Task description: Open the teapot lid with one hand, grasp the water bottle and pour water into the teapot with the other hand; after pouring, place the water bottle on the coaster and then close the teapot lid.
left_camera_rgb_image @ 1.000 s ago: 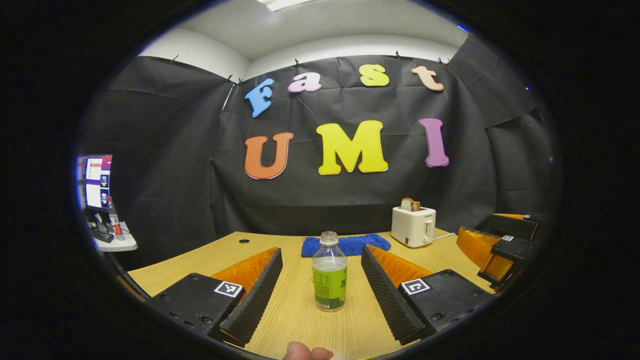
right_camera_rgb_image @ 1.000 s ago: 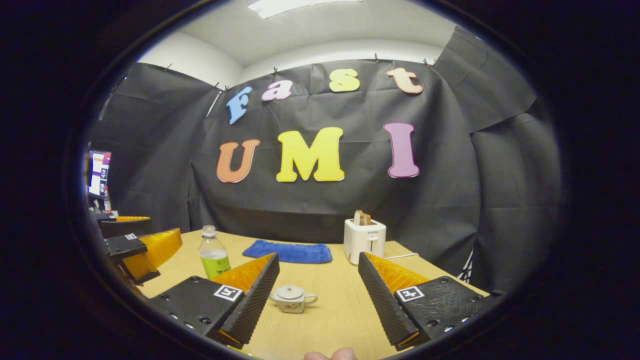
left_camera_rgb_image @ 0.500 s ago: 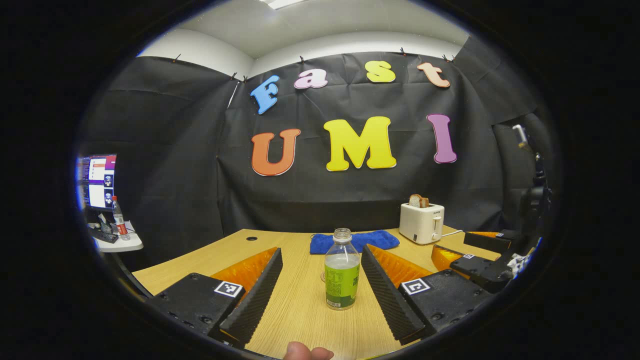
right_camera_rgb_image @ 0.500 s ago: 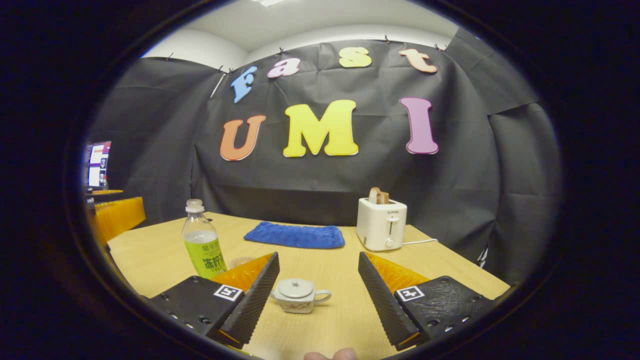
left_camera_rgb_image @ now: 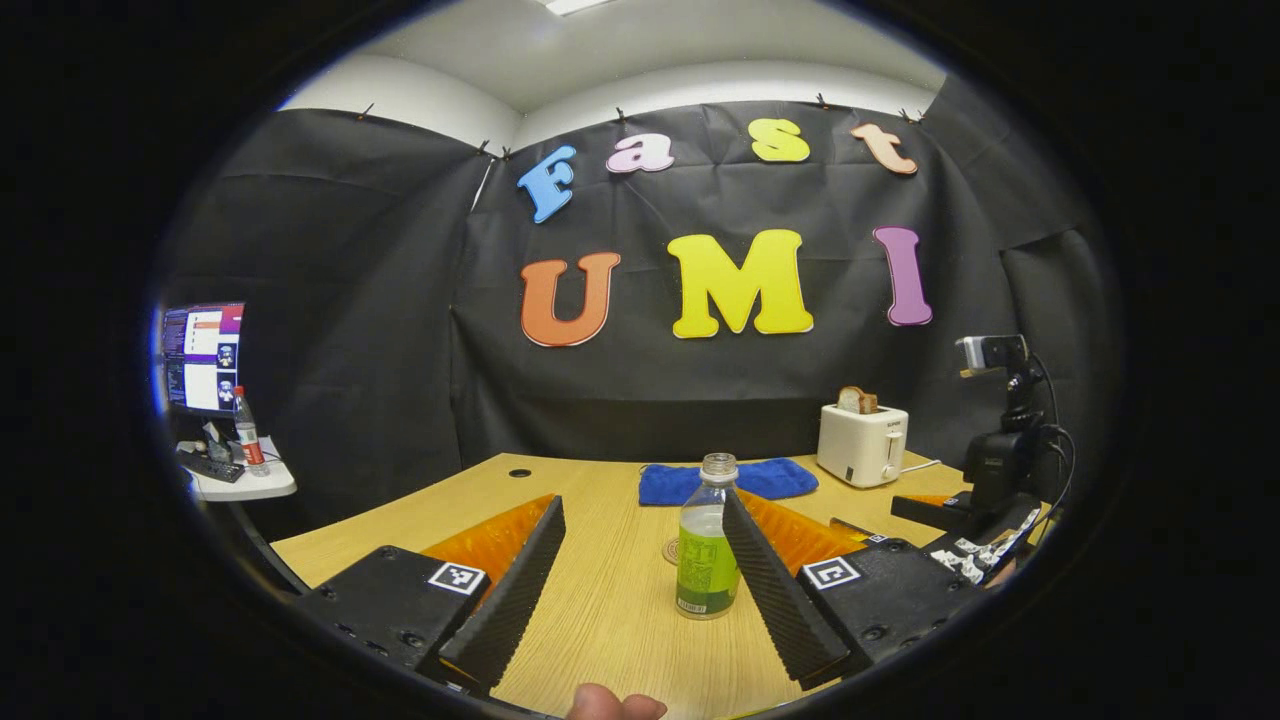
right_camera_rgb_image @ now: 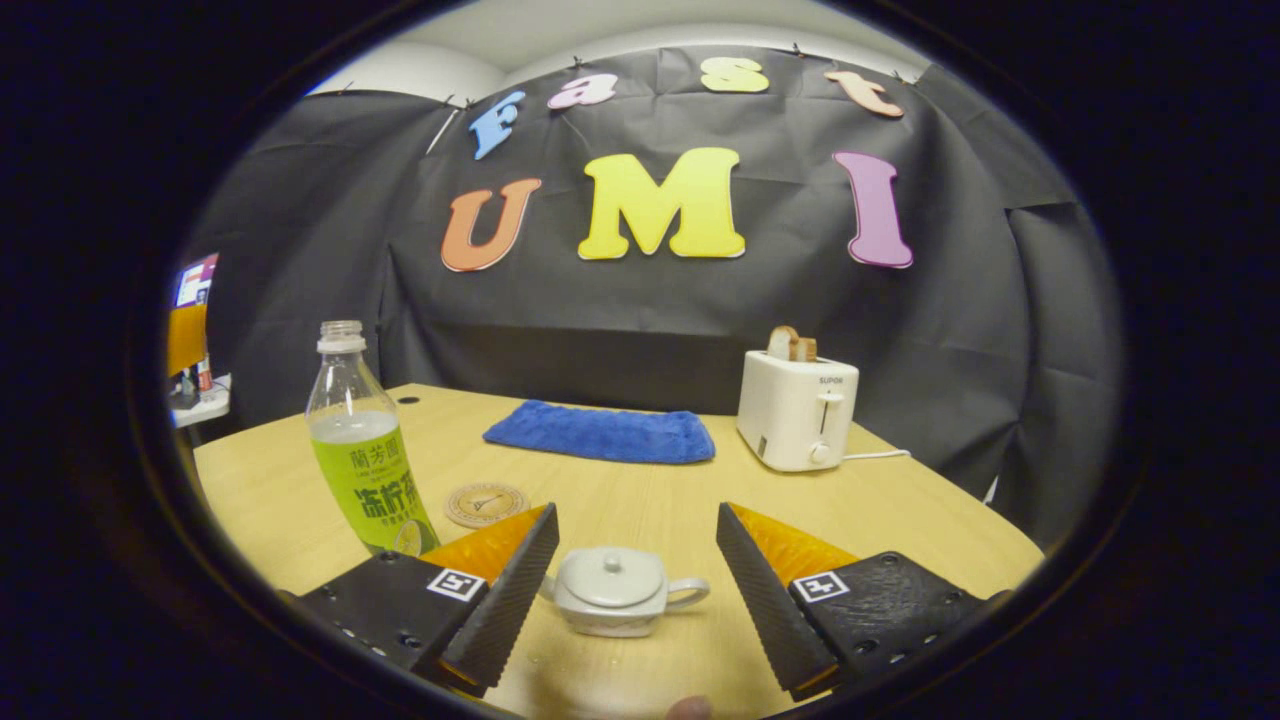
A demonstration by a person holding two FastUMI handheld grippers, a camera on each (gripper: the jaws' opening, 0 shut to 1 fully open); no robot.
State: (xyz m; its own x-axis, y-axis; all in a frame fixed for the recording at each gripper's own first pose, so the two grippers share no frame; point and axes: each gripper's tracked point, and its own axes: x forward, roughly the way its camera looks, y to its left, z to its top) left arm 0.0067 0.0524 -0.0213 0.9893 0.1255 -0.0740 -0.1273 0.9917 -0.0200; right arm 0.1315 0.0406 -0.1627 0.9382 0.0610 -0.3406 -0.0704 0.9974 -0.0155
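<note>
A clear uncapped water bottle point(left_camera_rgb_image: 706, 545) with a green label stands upright on the wooden table point(left_camera_rgb_image: 610, 640), partly behind the right finger of my open left gripper point(left_camera_rgb_image: 640, 560). In the right gripper view the same bottle point(right_camera_rgb_image: 362, 450) stands at the left. A small white teapot point(right_camera_rgb_image: 612, 592) with its lid point(right_camera_rgb_image: 609, 576) on sits between the fingers of my open right gripper point(right_camera_rgb_image: 637, 575), untouched. A round cork coaster point(right_camera_rgb_image: 485, 503) lies beyond the teapot, right of the bottle. In the left gripper view the coaster point(left_camera_rgb_image: 672, 550) peeks out behind the bottle, and the right gripper point(left_camera_rgb_image: 935, 520) is at the far right.
A blue cloth point(right_camera_rgb_image: 603, 434) lies at the back of the table point(right_camera_rgb_image: 900, 500). A white toaster point(right_camera_rgb_image: 796, 411) with bread stands at the back right, its cord trailing right. A side desk with a monitor point(left_camera_rgb_image: 204, 358) and a red-labelled bottle is off to the left.
My right gripper has moved forward and down, so the teapot now lies between its fingers and looks larger. In the left gripper view the bottle has drifted right, toward the right finger.
</note>
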